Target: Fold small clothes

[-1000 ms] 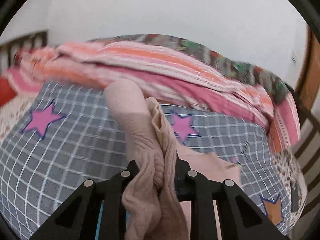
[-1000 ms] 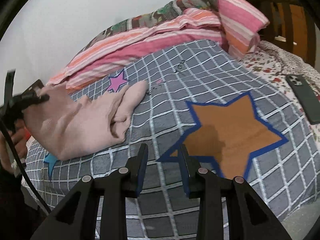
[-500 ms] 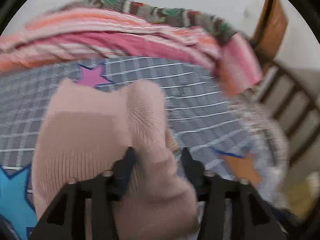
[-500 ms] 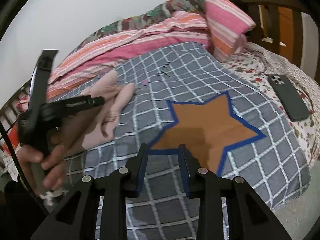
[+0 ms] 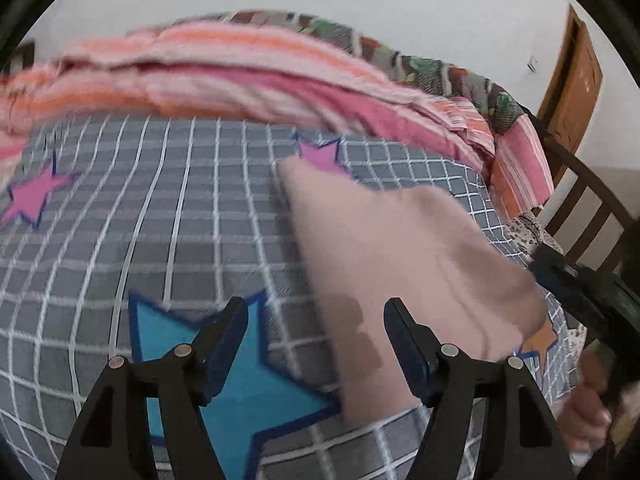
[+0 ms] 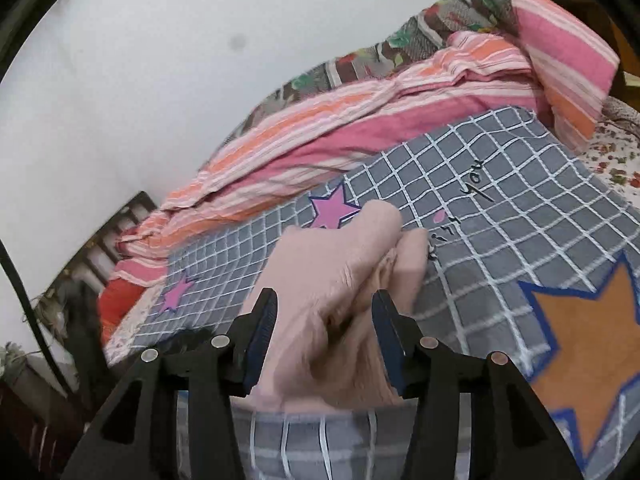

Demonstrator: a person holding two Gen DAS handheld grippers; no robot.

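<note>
A small pale pink knit garment (image 5: 400, 248) lies folded on the grey checked bedsheet (image 5: 160, 208). My left gripper (image 5: 316, 336) is open and empty, just above the sheet, with the garment's near edge to the right between and beyond its fingers. In the right wrist view the same garment (image 6: 340, 280) lies directly ahead. My right gripper (image 6: 324, 332) is open, its jaws standing either side of the garment's near end without closing on it. The right gripper's black body and the hand holding it show at the left wrist view's right edge (image 5: 576, 292).
A pink and orange striped blanket (image 5: 240, 68) is heaped along the far side of the bed by the wall. Coloured stars mark the sheet: blue (image 5: 240, 392), orange (image 6: 592, 344). A wooden footboard (image 5: 588, 200) and a door stand at right.
My left gripper has let go of the pink garment and opened; the garment now lies flat on the sheet. My right gripper has opened and moved left over the garment's near end.
</note>
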